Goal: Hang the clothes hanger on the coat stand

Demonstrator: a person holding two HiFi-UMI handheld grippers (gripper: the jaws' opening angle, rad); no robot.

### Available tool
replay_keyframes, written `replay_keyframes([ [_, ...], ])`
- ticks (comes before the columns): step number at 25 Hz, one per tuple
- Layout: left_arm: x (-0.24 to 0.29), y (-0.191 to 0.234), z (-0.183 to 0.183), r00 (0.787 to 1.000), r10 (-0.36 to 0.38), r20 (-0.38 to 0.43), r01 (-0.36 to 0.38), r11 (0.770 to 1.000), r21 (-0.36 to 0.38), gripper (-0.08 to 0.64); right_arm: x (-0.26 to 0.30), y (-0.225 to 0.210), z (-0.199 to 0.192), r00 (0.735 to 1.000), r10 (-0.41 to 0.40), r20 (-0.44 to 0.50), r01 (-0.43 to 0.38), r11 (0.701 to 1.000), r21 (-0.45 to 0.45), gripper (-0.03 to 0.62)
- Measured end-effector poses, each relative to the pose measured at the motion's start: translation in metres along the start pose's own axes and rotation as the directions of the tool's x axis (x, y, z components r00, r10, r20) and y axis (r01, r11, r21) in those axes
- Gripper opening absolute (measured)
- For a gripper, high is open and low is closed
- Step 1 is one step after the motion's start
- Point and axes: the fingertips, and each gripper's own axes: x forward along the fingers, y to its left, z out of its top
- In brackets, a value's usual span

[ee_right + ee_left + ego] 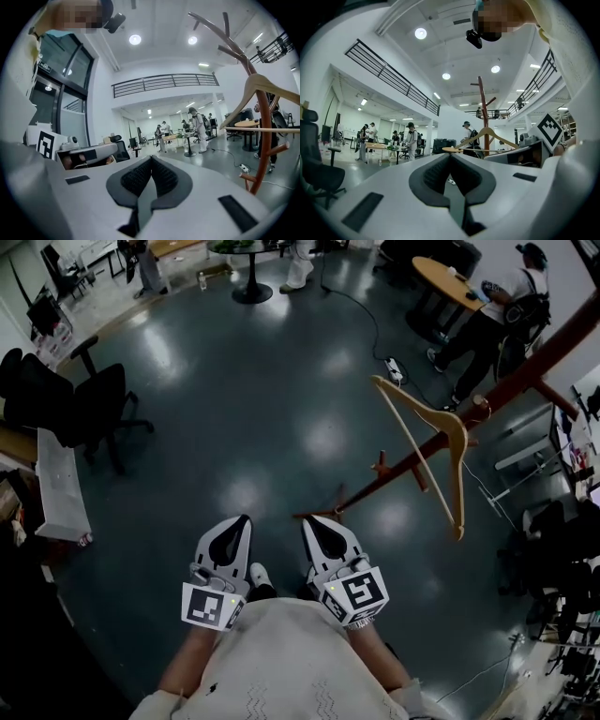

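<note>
Wooden hanger (422, 407) on coat stand (548, 345), well apart from left gripper (244, 520), right gripper (310, 521), fingers (228, 542) clenched empty

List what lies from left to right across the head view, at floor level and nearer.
Black office chair → left gripper → right gripper → wooden hanger. The coat stand is left out, since it runs across behind both the right gripper and the hanger.

The clothes hanger (441, 442) hangs on the coat stand (525, 371) at two o'clock. An office chair (70, 409) stands at ten o'clock, a round table (251, 273) far off at twelve.
</note>
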Motion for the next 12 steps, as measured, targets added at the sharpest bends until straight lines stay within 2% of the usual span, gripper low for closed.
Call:
replay_keyframes([
  [6, 0.004, -0.011, 0.0, 0.998, -0.062, 0.006, 0.062, 0.998, -0.007, 0.012, -0.002, 0.007, 0.001, 1.0, -0.013, -0.012, 0.012, 1.0, -0.011, 0.018],
  [12, 0.011, -0.023, -0.007, 0.996, -0.091, 0.006, 0.092, 0.995, -0.025, 0.012, -0.013, 0.002, 0.003, 1.0, -0.027, -0.01, 0.027, 1.0, 0.005, 0.018],
])
